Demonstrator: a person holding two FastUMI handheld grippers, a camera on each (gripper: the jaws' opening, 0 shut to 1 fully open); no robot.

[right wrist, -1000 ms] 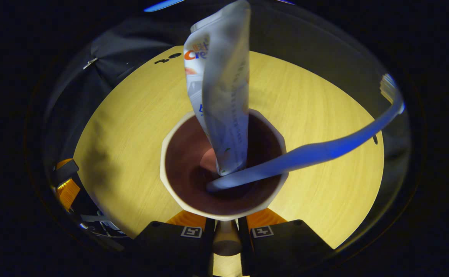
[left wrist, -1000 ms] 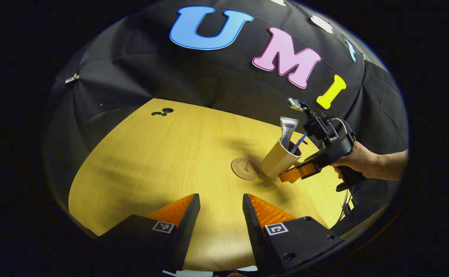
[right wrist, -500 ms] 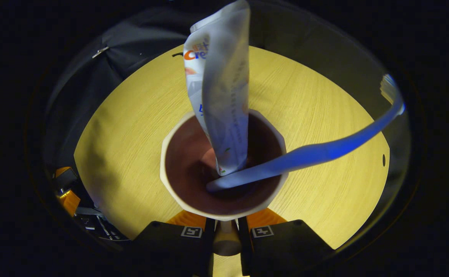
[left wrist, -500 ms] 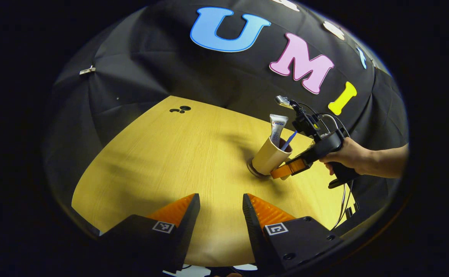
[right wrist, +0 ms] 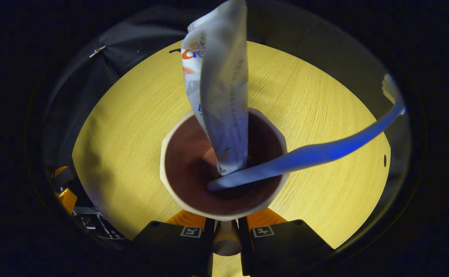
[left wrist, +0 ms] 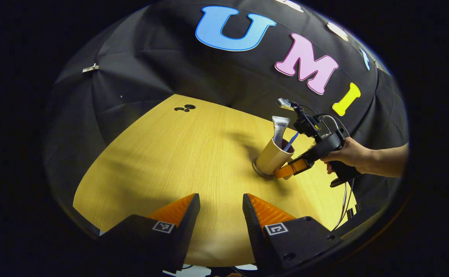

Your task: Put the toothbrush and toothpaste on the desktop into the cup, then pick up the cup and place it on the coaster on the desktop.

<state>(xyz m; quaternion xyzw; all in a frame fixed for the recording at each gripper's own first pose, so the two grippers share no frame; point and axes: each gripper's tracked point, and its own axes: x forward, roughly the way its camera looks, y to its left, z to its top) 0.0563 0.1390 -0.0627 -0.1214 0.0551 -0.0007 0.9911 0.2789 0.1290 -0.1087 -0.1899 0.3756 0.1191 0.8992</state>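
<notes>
While the right gripper (right wrist: 226,231) is clamped on the handle of the beige faceted cup (left wrist: 272,158), which holds the white toothpaste tube (right wrist: 220,96) and blue toothbrush (right wrist: 316,152), the cup seems to sit tilted over the round brown coaster (left wrist: 256,170); next, level, lower and release. Left gripper (left wrist: 220,215) hangs open and empty over bare yellow wooden desktop (left wrist: 170,154), nothing obstructing.

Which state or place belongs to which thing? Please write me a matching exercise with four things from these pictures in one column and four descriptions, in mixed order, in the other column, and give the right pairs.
Things:
1. toothpaste
2. toothbrush
3. left gripper
4. right gripper

Descriptions:
A. open, holding nothing
B. blue, leaning over the rim of the cup
C. shut on the cup
D. white tube, standing up out of the cup

Right pairs: 1-D, 2-B, 3-A, 4-C
</notes>
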